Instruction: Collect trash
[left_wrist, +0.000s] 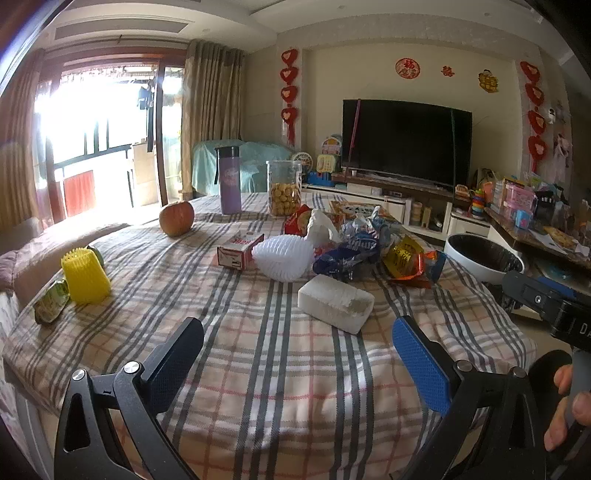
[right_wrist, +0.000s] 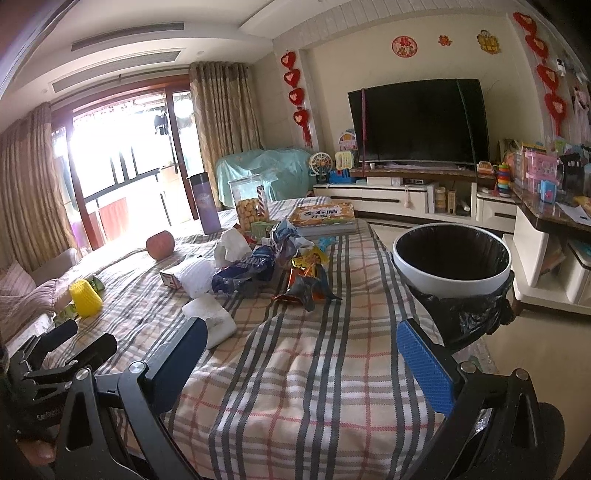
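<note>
Both claws open and empty, before the first pick of trash.

On the bench (left_wrist: 295, 369), from left to right lie a yellow foam net (left_wrist: 85, 277), a white foam block (left_wrist: 335, 303) and a pile of wrappers (left_wrist: 369, 251); the trash bin (right_wrist: 451, 266) stands just beside the right edge. The left claw (left_wrist: 297, 354) and the right claw (right_wrist: 301, 354) hover wide open, holding nothing. The next move is probably to reach forward and close on the foam block.
</note>
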